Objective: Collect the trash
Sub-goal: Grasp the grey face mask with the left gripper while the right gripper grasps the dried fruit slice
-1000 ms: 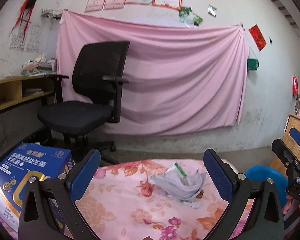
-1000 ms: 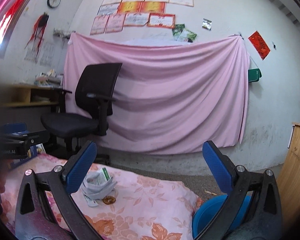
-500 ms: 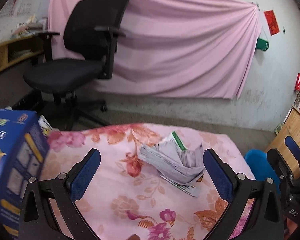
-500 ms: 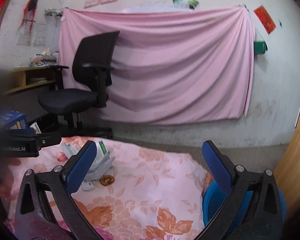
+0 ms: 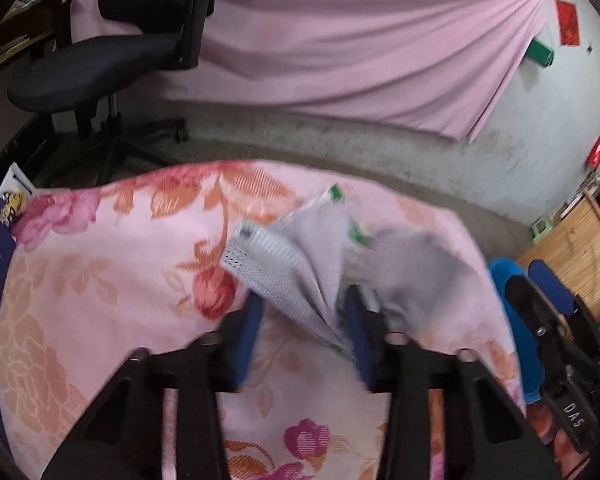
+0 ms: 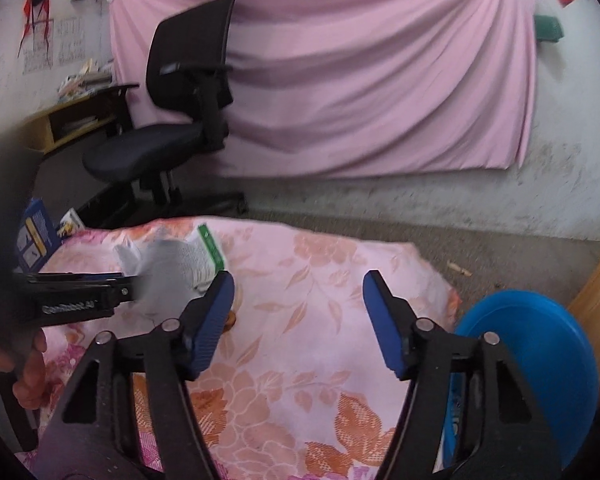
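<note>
straddling crumpled paper (image 5: 300, 264), left gripper (image 5: 304, 332) part-closed, pads apart

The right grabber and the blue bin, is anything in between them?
Nothing but flowered cloth. In the right wrist view, the open right gripper hovers over bare cloth, with the blue bin just past the edge.

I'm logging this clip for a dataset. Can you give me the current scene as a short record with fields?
surface: floral cloth
trash: crumpled paper, blurred
left gripper: fingers on either side of the paper, closing; grip not certain
right gripper: open, empty, above the cloth
bin: blue tub, right of the cloth
also on cloth: small brown item
background: black chair, pink drape
</note>
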The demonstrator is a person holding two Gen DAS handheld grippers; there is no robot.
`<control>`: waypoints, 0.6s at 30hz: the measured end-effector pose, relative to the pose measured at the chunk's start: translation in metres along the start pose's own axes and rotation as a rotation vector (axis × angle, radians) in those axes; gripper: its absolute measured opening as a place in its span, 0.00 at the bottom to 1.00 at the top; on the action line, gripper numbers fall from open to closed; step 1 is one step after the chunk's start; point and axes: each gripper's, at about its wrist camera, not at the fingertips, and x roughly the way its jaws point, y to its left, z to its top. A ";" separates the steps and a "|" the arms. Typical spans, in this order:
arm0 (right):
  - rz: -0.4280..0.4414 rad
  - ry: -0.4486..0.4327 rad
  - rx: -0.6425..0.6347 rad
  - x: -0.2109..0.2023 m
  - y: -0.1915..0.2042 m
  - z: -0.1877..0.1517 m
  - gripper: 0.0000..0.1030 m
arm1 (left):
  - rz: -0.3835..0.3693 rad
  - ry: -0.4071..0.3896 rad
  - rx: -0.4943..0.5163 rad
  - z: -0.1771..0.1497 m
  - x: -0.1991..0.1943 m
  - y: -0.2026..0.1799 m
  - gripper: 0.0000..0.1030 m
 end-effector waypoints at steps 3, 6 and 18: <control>0.045 0.095 -0.002 0.017 0.002 0.000 0.82 | -0.014 0.010 -0.010 -0.004 0.002 0.003 0.11; 0.092 0.169 -0.006 0.035 0.005 0.000 0.77 | -0.016 -0.016 -0.010 -0.006 -0.006 0.007 0.06; 0.208 0.363 -0.097 0.075 0.032 -0.007 0.63 | 0.032 -0.052 0.057 -0.021 -0.042 0.020 0.04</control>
